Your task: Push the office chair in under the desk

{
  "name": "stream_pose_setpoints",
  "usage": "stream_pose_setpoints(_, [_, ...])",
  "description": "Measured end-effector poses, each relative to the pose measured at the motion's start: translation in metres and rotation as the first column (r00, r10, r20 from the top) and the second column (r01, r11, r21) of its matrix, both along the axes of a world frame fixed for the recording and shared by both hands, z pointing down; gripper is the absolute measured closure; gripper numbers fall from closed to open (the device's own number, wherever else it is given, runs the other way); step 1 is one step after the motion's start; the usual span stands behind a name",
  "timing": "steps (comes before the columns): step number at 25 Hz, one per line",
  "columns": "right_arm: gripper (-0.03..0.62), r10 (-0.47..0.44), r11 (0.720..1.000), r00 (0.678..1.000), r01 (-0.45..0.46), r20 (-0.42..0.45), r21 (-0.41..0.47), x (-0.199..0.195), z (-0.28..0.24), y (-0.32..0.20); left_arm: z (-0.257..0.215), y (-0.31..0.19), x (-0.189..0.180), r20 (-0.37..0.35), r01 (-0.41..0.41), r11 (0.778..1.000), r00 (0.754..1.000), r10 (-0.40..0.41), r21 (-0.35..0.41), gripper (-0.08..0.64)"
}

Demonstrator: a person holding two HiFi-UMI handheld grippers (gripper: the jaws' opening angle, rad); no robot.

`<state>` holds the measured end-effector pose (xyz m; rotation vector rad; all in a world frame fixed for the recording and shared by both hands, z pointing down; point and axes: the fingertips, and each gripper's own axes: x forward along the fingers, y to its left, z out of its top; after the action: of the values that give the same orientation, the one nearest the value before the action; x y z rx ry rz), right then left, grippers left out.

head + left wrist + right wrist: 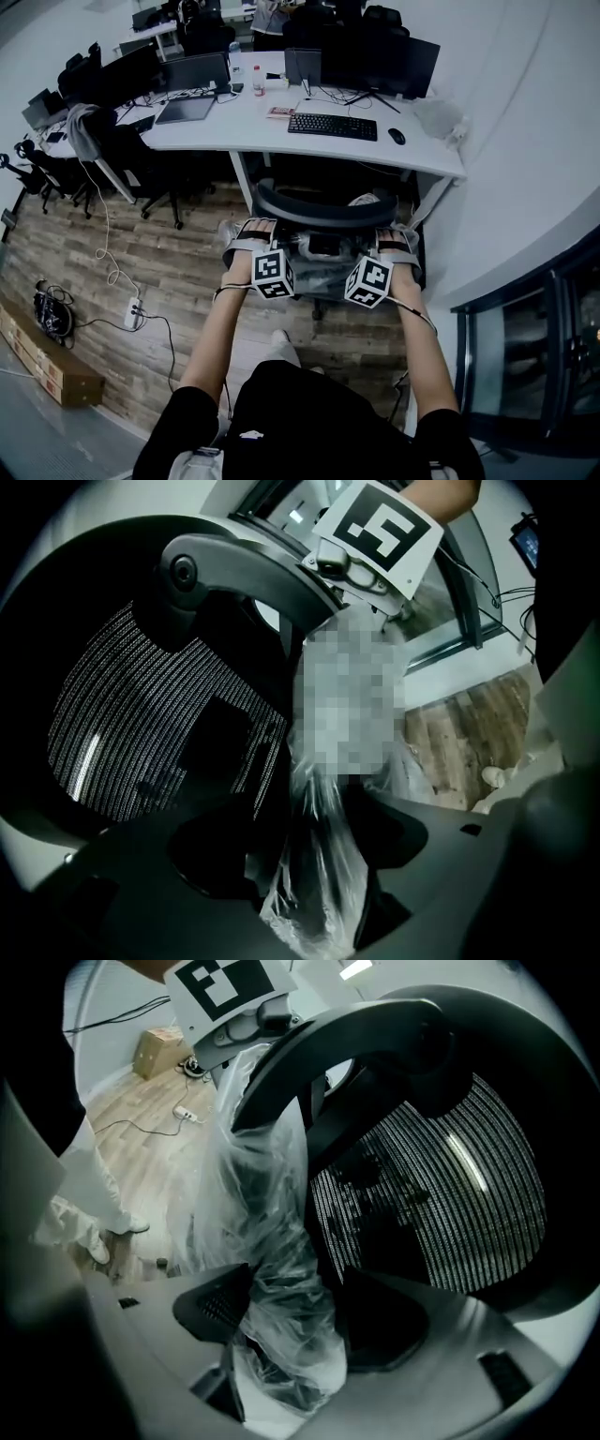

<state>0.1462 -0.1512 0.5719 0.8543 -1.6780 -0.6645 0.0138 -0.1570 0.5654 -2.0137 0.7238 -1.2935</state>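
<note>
Closest to you, your left gripper has its fingers closed on a side strut of the office chair, pressing through the clear plastic wrap that covers it. Your right gripper grips the same way on the opposite side (crumpled plastic fills the gap between its fingers). The two grippers sit side by side behind the mesh backrest, one at each edge. The chair stands on the wooden floor with its back towards you, its curved top rail just short of the near edge of the white worktop. Farther off, a keyboard and a mouse lie on that worktop, with dark monitors behind them.
</note>
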Motion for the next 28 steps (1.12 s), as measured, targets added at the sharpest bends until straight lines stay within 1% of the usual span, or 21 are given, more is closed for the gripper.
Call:
stream_pose_setpoints(13, [0.275, -0.007, 1.000, 1.000, 0.007, -0.002, 0.004, 0.002, 0.002, -0.015, 0.005, -0.021, 0.003, -0.025, 0.002, 1.000, 1.000, -0.003, -0.014, 0.222])
stream_pose_setpoints(18, [0.275, -0.001, 1.000, 1.000, 0.001, 0.009, 0.007, 0.001, 0.001, -0.038, 0.003, -0.046, 0.004, -0.017, 0.007, 1.000, 1.000, -0.007, -0.012, 0.222])
stream_pose_setpoints(23, [0.275, -0.003, 1.000, 1.000, 0.003, 0.002, 0.008, 0.000, 0.000, -0.067, 0.004, -0.076, 0.004, -0.019, 0.016, 1.000, 1.000, -0.016, -0.018, 0.222])
stream_pose_setpoints(26, [0.275, -0.013, 1.000, 1.000, 0.013, 0.003, -0.001, 0.003, 0.001, -0.084, 0.004, -0.094, 0.007, -0.022, 0.009, 1.000, 1.000, -0.009, -0.016, 0.223])
stream_pose_setpoints(28, [0.275, -0.019, 1.000, 1.000, 0.019, -0.002, -0.009, 0.005, 0.002, -0.096, 0.004, -0.107, 0.008, -0.013, 0.020, 1.000, 1.000, -0.021, -0.017, 0.224])
